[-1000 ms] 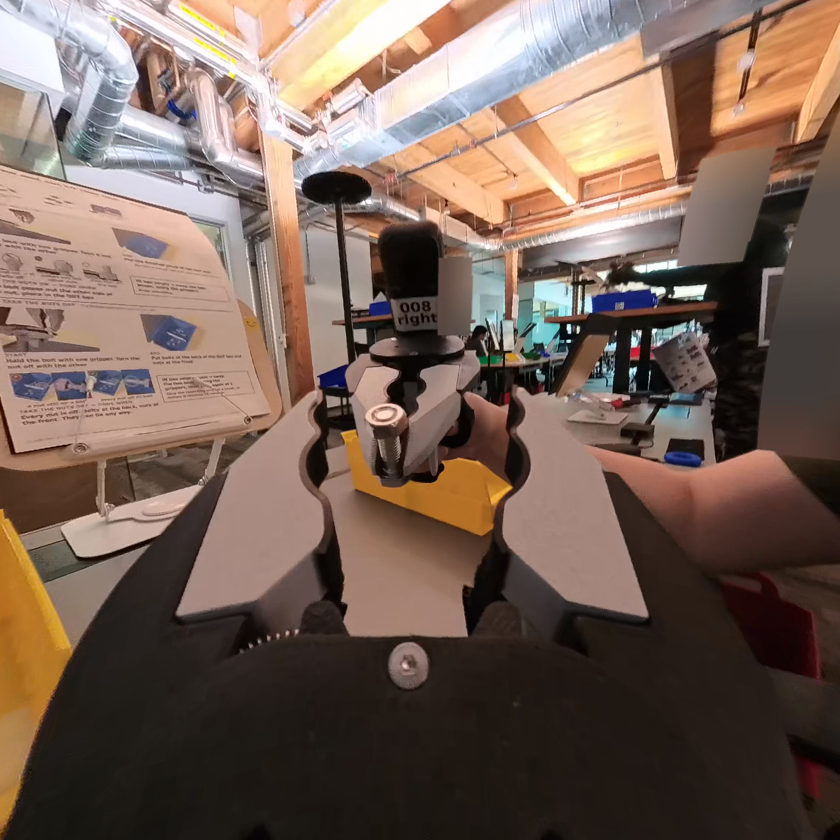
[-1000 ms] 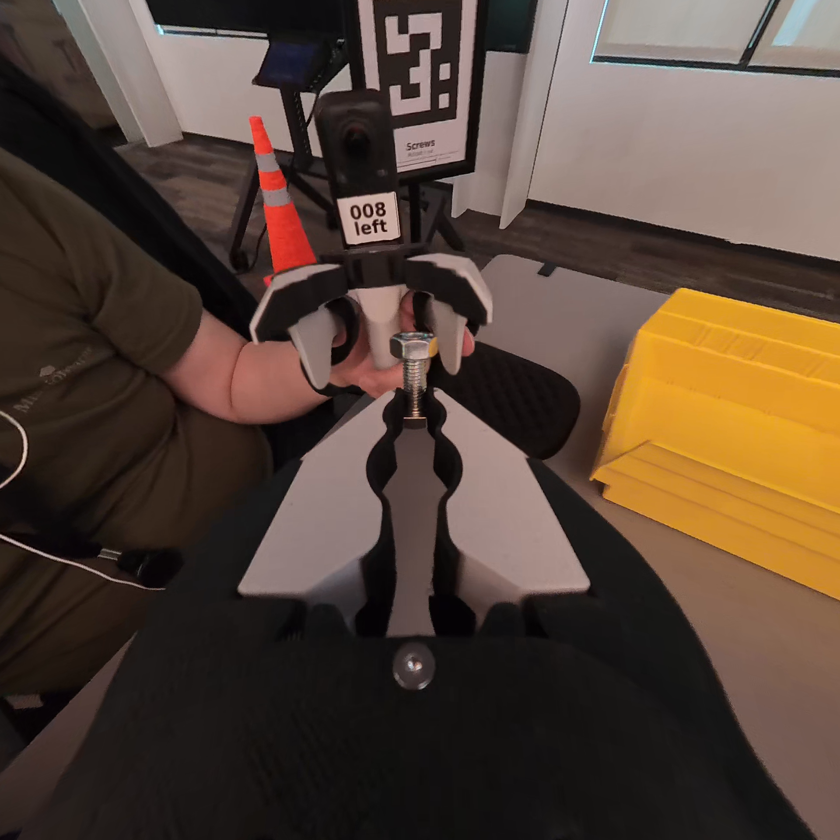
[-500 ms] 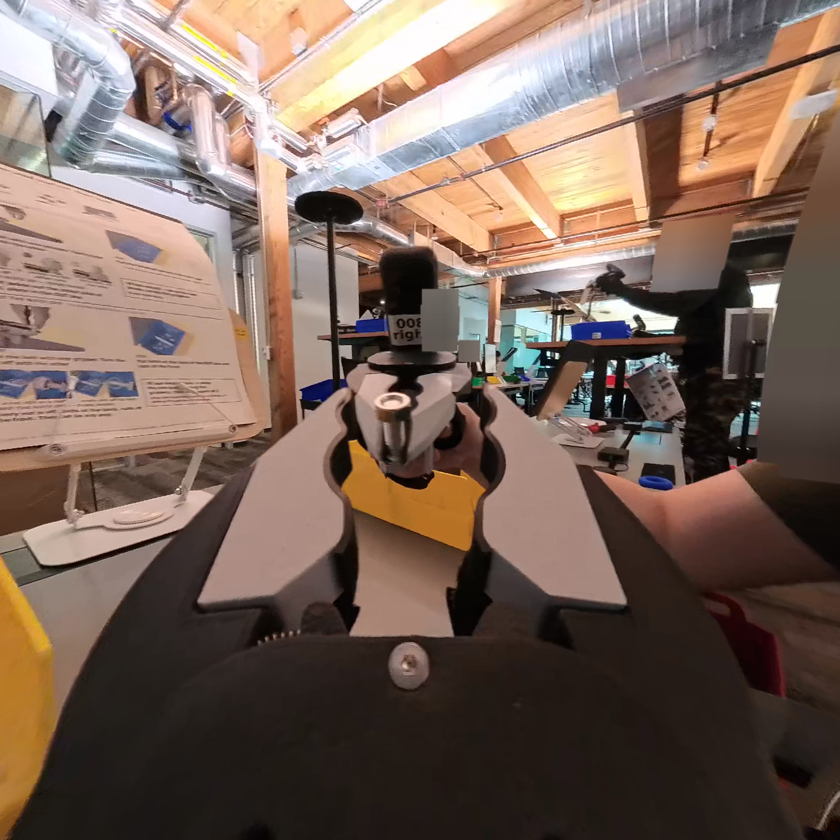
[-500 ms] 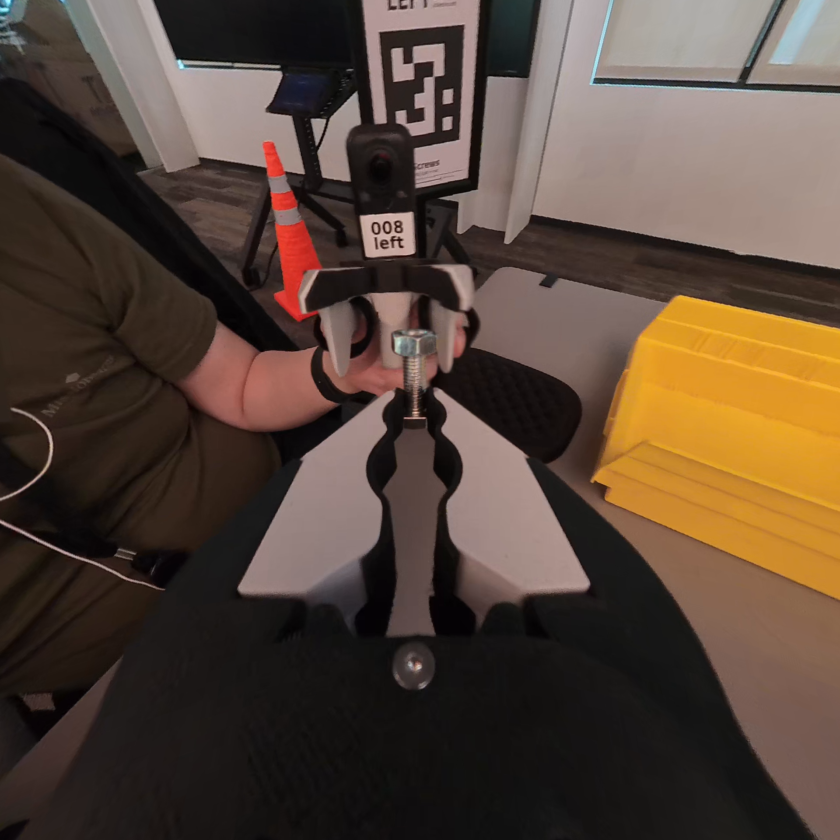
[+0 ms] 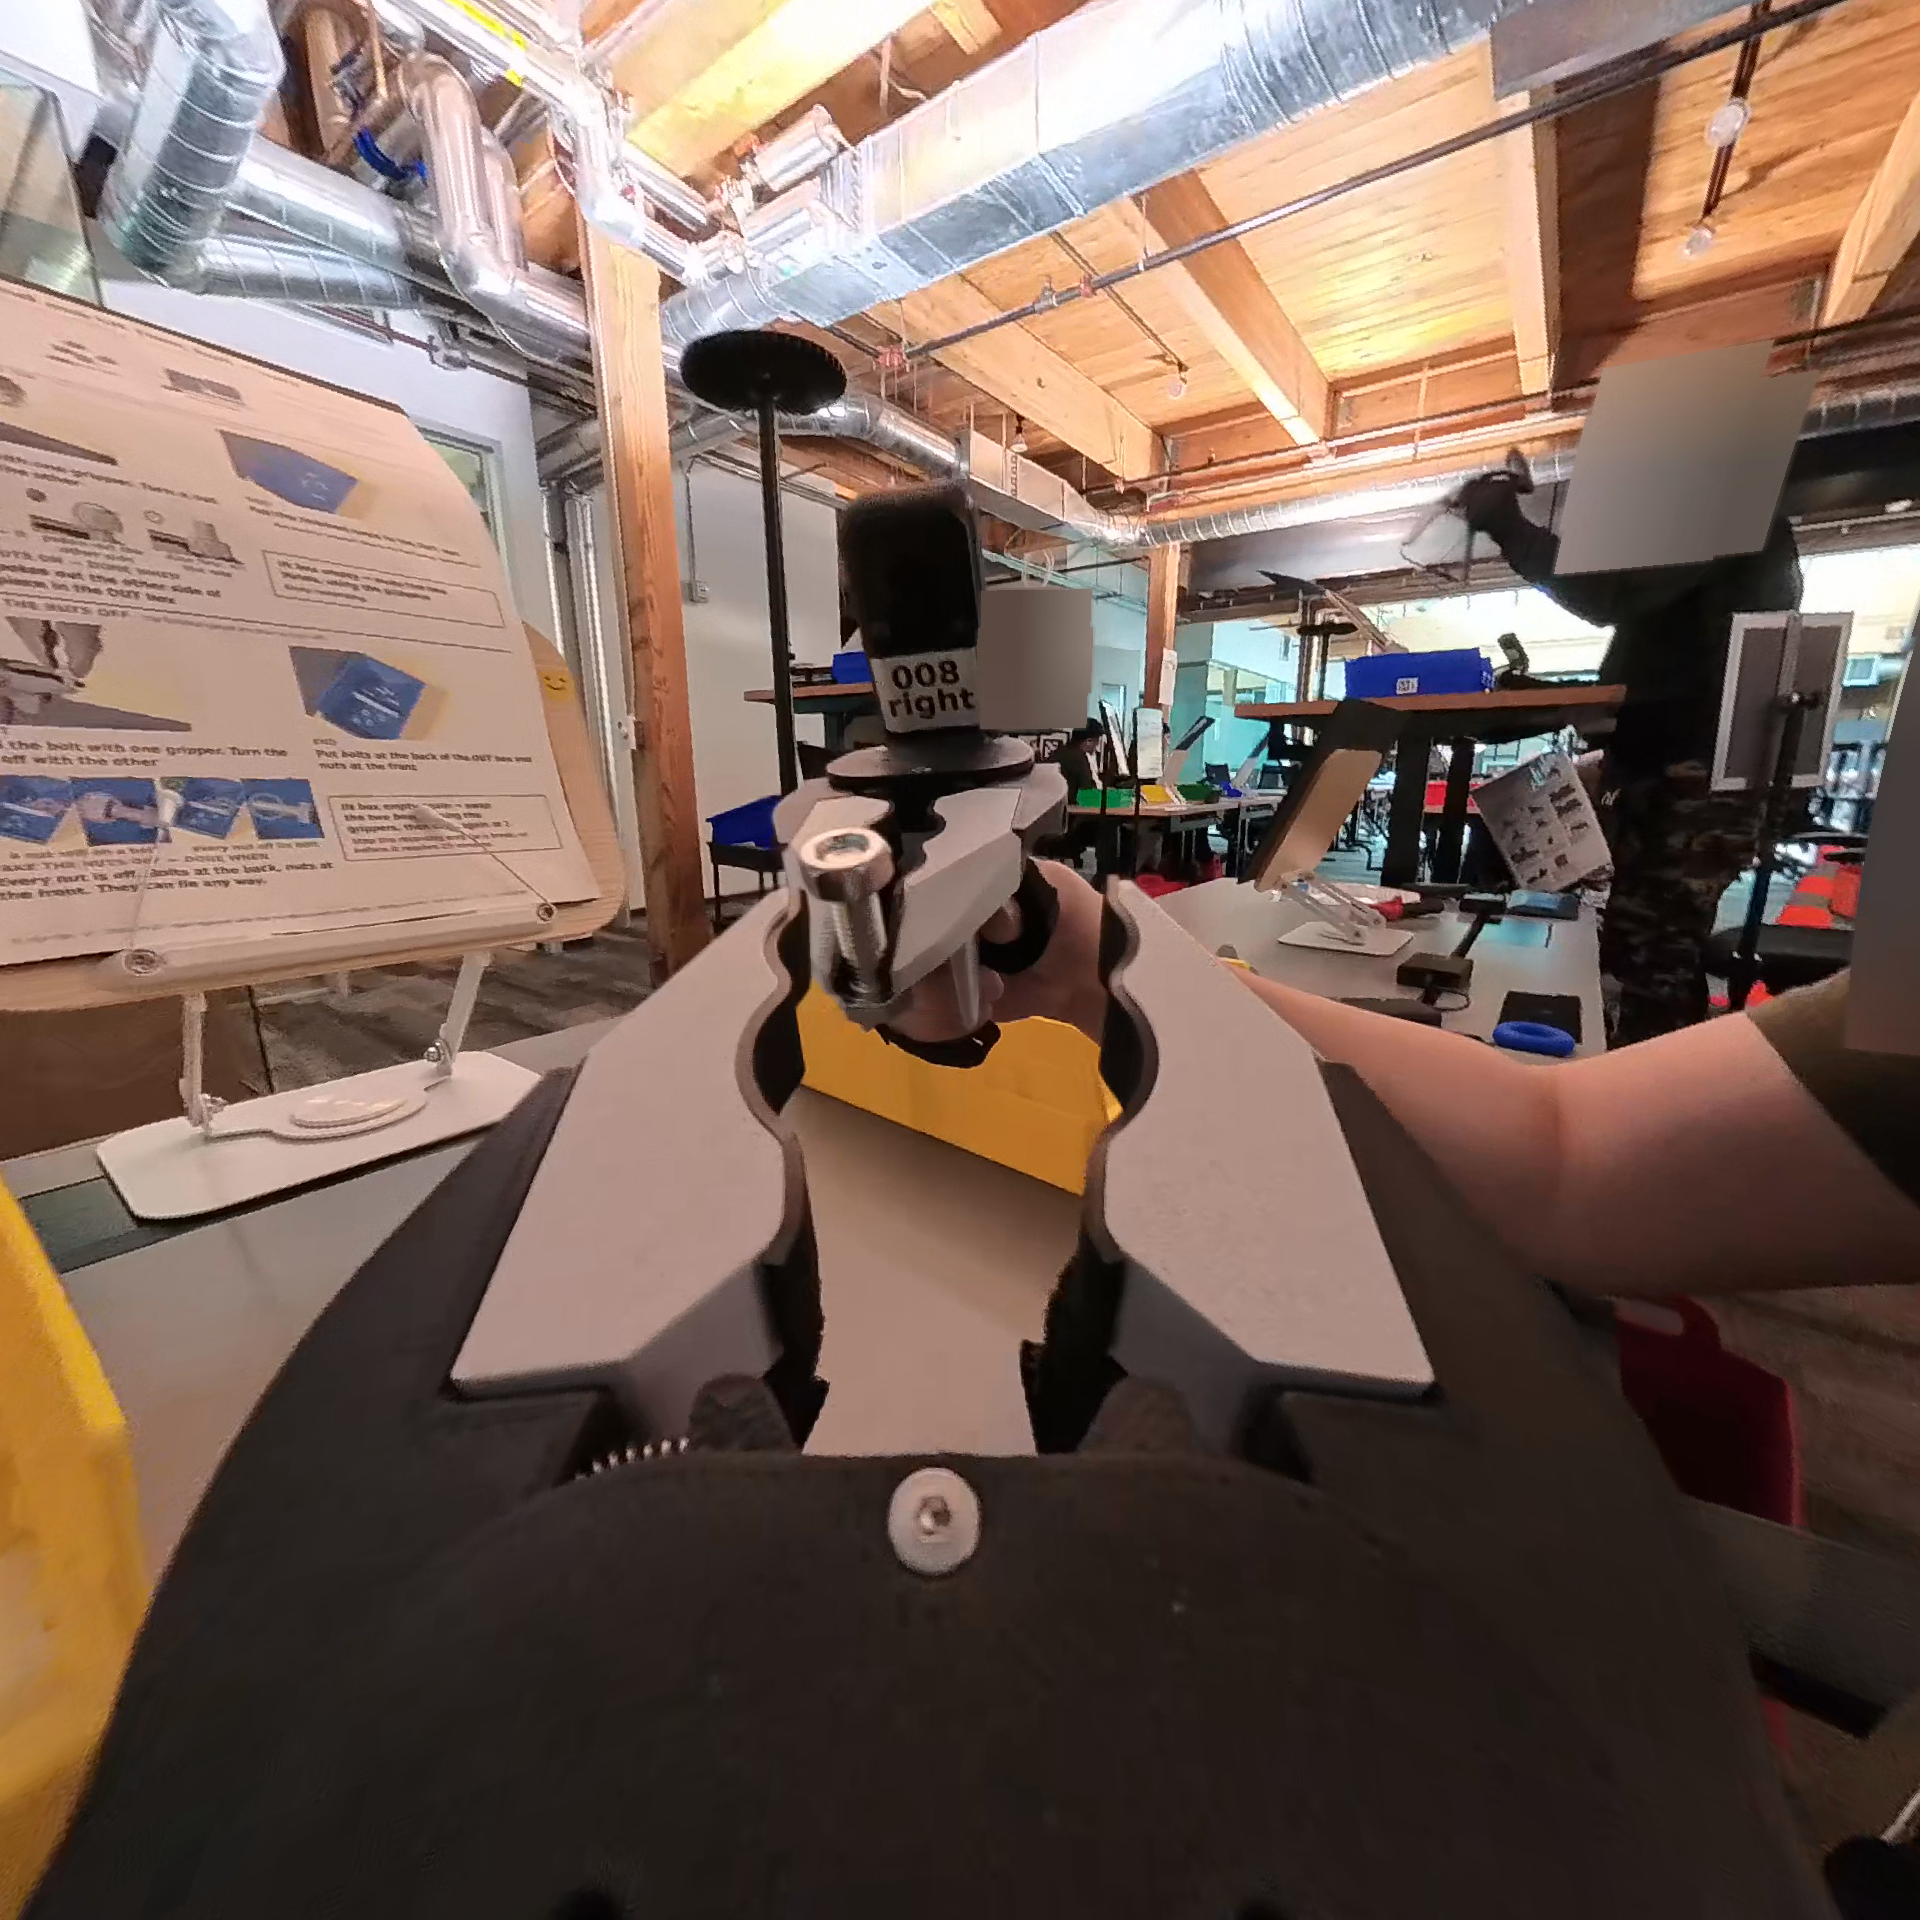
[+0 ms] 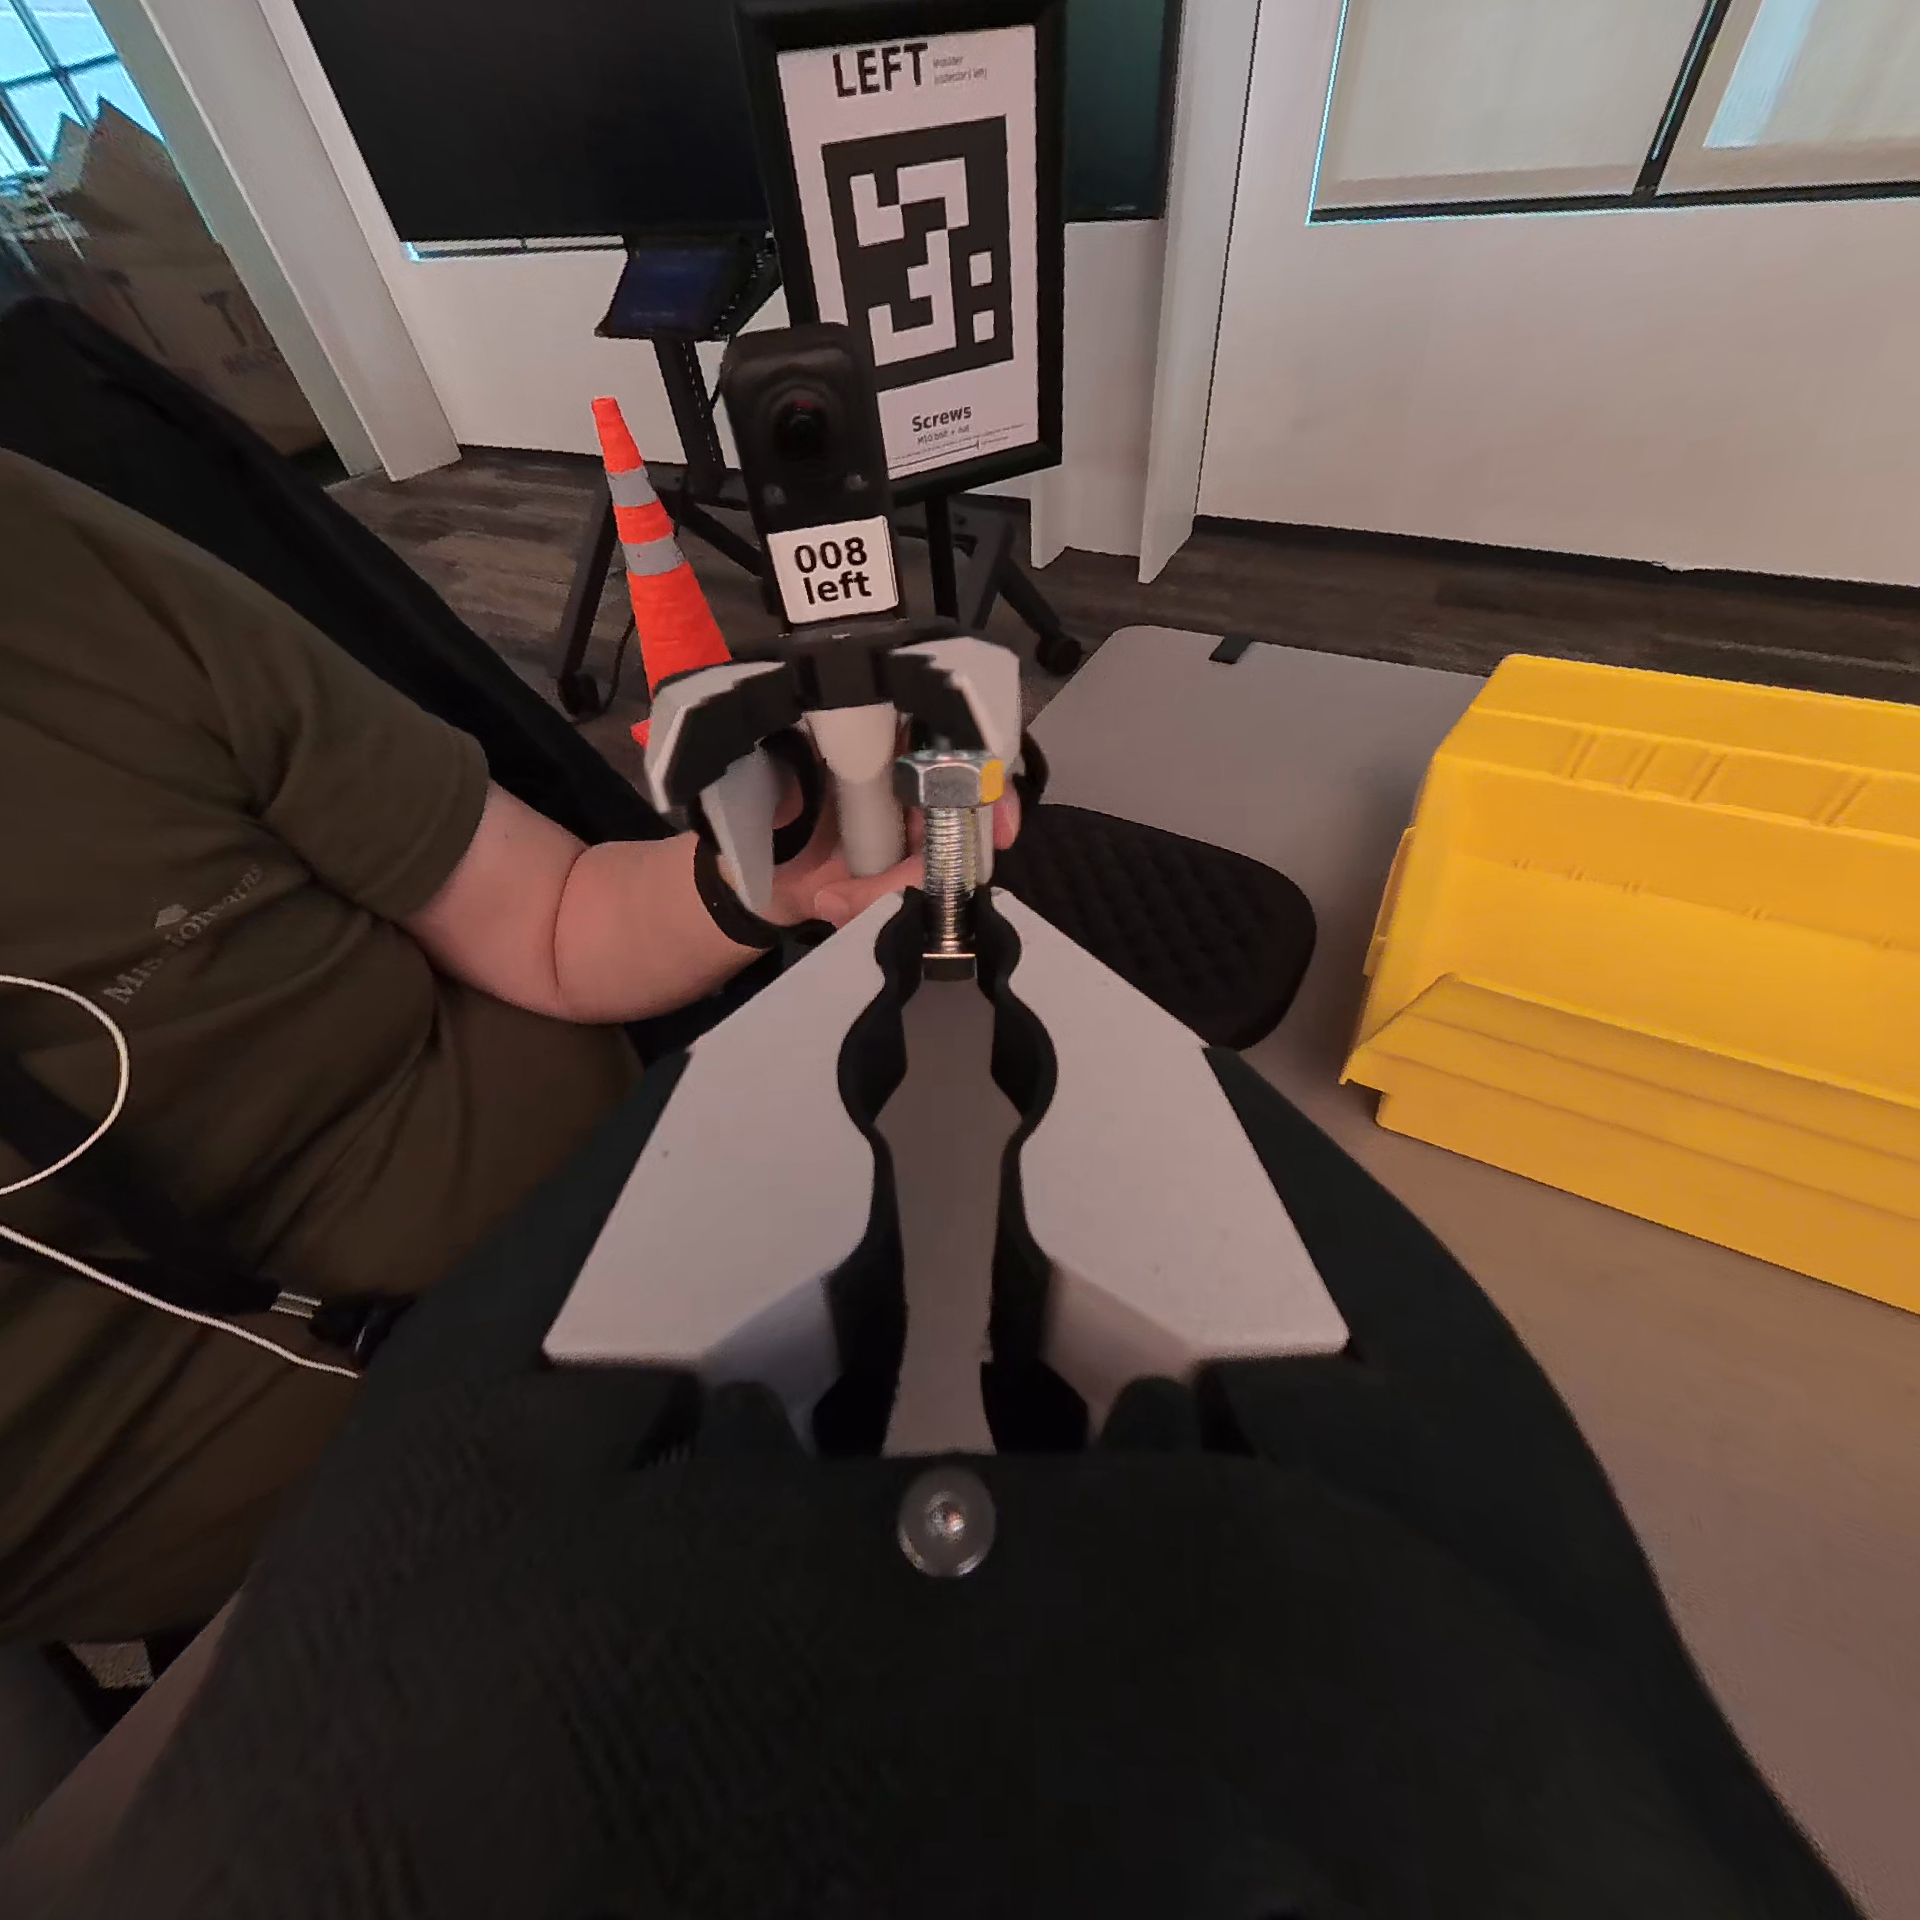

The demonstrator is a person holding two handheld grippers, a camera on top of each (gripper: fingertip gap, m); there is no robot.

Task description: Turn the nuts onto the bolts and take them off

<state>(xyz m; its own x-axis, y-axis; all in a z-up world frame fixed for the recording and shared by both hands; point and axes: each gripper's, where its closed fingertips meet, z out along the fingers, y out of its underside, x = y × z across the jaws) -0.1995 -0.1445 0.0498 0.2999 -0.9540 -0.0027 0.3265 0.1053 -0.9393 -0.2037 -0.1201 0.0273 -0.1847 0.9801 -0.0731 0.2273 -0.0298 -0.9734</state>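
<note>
Both tools stay engaged: our right gripper [image 6: 948, 940] keeps pinching the threaded steel bolt [image 6: 948, 878] with hex nut [image 6: 943, 774], while our left gripper [image 5: 940, 982], jaws spread, closes in to turn it.

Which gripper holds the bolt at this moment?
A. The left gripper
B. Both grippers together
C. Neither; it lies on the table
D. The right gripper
D: the right gripper is shut on the lower end of the bolt, while the left gripper is open and holds nothing.

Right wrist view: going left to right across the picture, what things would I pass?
Person's olive sleeve → orange cone → left gripper → bolt with its nut held in the right gripper → yellow bins.
</note>
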